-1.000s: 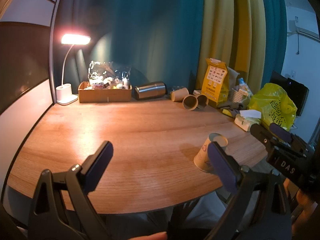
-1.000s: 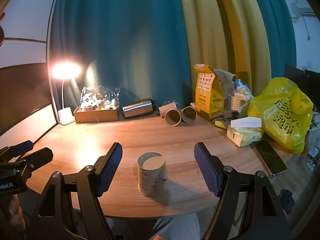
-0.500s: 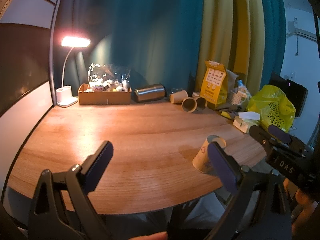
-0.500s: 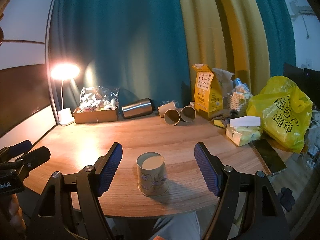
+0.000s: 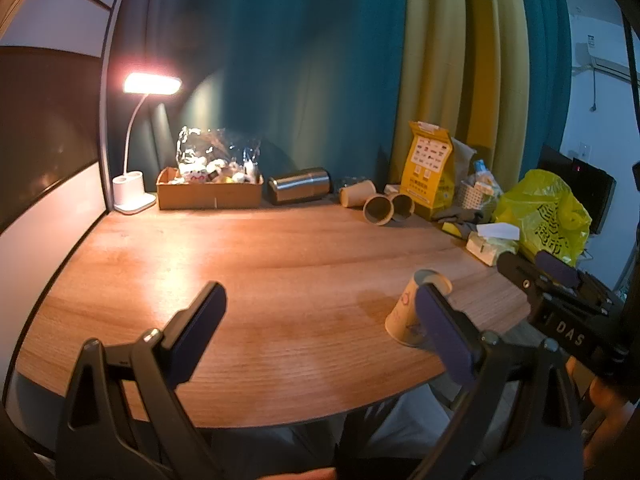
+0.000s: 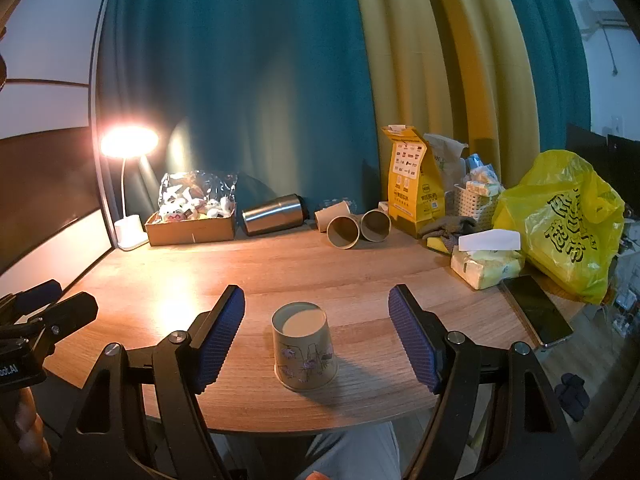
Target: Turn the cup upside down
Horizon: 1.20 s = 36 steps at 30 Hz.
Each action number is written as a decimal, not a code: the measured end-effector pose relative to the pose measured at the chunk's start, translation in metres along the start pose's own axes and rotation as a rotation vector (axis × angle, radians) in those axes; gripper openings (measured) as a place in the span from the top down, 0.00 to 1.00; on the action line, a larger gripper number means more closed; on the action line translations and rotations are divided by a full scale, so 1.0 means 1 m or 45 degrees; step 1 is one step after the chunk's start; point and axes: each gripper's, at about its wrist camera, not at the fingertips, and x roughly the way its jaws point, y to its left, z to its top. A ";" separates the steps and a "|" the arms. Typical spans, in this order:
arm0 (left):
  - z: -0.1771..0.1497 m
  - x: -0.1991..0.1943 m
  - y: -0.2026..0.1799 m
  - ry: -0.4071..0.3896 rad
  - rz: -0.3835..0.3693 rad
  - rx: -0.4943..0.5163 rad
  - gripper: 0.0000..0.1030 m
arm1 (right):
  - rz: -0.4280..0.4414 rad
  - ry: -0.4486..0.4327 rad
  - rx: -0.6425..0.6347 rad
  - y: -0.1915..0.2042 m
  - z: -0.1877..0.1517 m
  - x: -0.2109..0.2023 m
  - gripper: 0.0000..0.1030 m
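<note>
Both hand-held grippers, left (image 5: 320, 328) and right (image 6: 316, 336), hover wide apart, empty, near inverted cup (image 6: 304, 348).

Open tabletop up front, clutter along the far and right edges

I see bare wood on the table (image 6: 280, 264) around the cup (image 6: 304, 346), which stands alone near the front edge. Blocking the far side: lamp (image 6: 128, 224), cardboard box (image 6: 192, 228), steel tumbler (image 6: 274, 214), fallen cups (image 6: 356, 228). Right: tissue pack (image 6: 486, 266), phone (image 6: 536, 310), yellow bag (image 6: 568, 224).
</note>
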 end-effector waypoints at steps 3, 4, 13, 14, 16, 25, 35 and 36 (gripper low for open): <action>0.001 -0.001 0.000 -0.002 0.002 0.001 0.06 | 0.001 0.001 0.000 0.000 0.000 0.000 0.25; 0.001 -0.001 0.000 -0.001 0.002 -0.001 0.06 | 0.000 0.000 -0.001 0.000 0.000 0.000 0.25; 0.001 -0.002 0.001 -0.003 0.001 0.000 0.06 | 0.000 -0.001 0.004 0.000 0.000 -0.001 0.25; 0.001 -0.002 0.001 -0.003 0.002 0.000 0.06 | 0.000 -0.002 0.004 -0.001 0.000 -0.001 0.25; 0.001 -0.001 0.001 -0.003 -0.001 0.001 0.06 | 0.001 0.003 0.006 -0.001 0.000 -0.001 0.25; 0.001 -0.002 0.002 0.000 0.003 -0.001 0.06 | -0.001 0.006 0.006 0.000 -0.002 -0.001 0.25; 0.002 -0.001 0.003 -0.001 0.001 0.001 0.06 | -0.001 0.007 0.006 0.000 -0.001 0.000 0.25; 0.002 -0.001 0.003 -0.001 0.003 0.001 0.06 | -0.001 0.006 0.005 0.000 -0.001 0.000 0.25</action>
